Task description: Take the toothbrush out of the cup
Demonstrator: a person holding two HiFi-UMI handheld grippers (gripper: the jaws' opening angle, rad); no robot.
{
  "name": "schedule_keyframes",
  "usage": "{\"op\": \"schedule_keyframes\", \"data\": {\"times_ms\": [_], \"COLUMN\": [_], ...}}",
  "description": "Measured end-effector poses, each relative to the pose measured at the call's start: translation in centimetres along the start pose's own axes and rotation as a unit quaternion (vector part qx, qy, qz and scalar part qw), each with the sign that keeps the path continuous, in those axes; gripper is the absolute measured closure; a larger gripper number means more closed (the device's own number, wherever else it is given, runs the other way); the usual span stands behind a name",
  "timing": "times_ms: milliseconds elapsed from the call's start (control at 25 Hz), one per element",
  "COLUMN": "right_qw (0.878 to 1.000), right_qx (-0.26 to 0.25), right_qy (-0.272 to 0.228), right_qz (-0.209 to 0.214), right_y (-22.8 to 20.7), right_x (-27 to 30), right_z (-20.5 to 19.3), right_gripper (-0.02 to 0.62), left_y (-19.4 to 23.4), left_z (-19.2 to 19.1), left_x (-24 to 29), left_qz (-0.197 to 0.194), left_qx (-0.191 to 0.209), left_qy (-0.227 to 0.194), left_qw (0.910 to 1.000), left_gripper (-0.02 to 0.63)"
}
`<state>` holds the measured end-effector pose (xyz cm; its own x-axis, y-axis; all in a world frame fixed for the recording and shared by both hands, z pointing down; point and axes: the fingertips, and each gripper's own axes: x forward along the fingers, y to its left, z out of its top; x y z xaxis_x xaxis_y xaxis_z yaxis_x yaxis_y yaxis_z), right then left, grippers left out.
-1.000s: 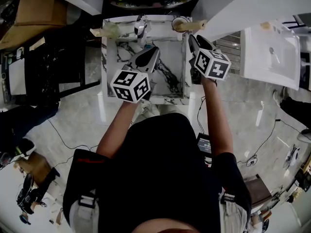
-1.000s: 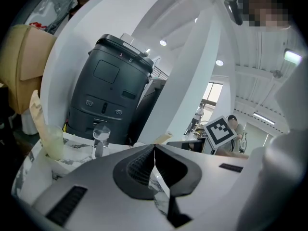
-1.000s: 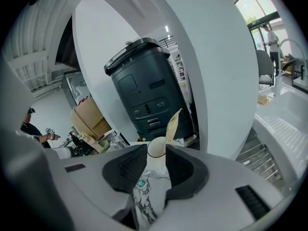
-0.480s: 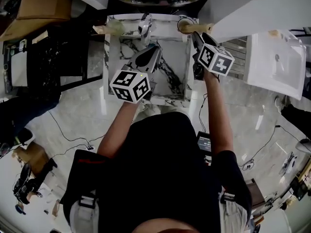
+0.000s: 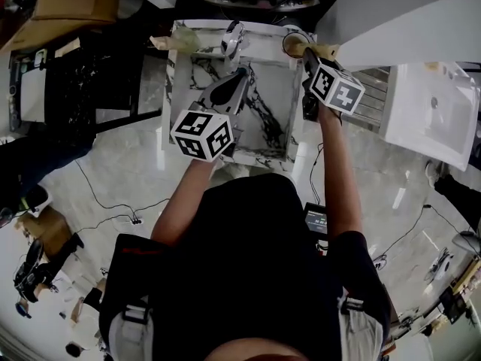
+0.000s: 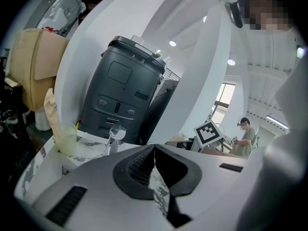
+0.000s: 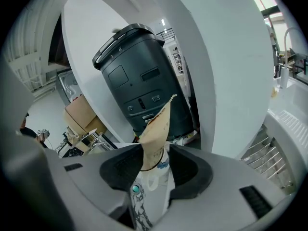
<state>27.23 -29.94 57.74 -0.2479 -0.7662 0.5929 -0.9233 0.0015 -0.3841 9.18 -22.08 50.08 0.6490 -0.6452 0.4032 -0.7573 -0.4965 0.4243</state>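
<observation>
Approach-and-grab step, by the look of it. Got the right claw spread wide, having just been opening its jaws, with the tan toothbrush poking up between the pads but not pinched yet. Lower end down in the cup, just ahead of the tips.

To do it well, probably: nudge in a touch more, centre on the stem, close low near the cup rim, then pull straight up along the stem to avoid tipping the cup.

Left claw pressed together on nothing, so free to steady the cup if needed.

Right gripper view: shows the gap on both sides of the toothbrush, too small to judge from the head view. Head view: puts the left claw over the table, well apart from the cup, something missing from the right gripper view.
</observation>
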Motion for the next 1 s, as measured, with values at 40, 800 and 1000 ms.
{"op": "schedule_keyframes", "data": {"times_ms": [40,800,1000], "right_qw": [1.000,0.999,0.997], "right_qx": [0.001,-0.045,-0.072], "right_qy": [0.001,0.012,0.007], "right_qz": [0.000,-0.001,0.002], "right_y": [-0.1,0.3,1.1], "right_x": [0.2,0.8,0.5], "right_z": [0.0,-0.2,-0.2], "right_gripper": [0.438,0.502,0.516], "left_y": [0.2,0.5,0.3], "left_z": [-0.1,0.0,-0.2], "left_x": [-0.1,-0.8,-1.0], "left_qz": [0.004,0.003,0.001], "left_qx": [-0.001,-0.029,-0.031], "left_qy": [0.000,-0.009,-0.007], "left_qw": [1.0000,0.9995,0.9995], "left_gripper": [0.592,0.592,0.592]}}
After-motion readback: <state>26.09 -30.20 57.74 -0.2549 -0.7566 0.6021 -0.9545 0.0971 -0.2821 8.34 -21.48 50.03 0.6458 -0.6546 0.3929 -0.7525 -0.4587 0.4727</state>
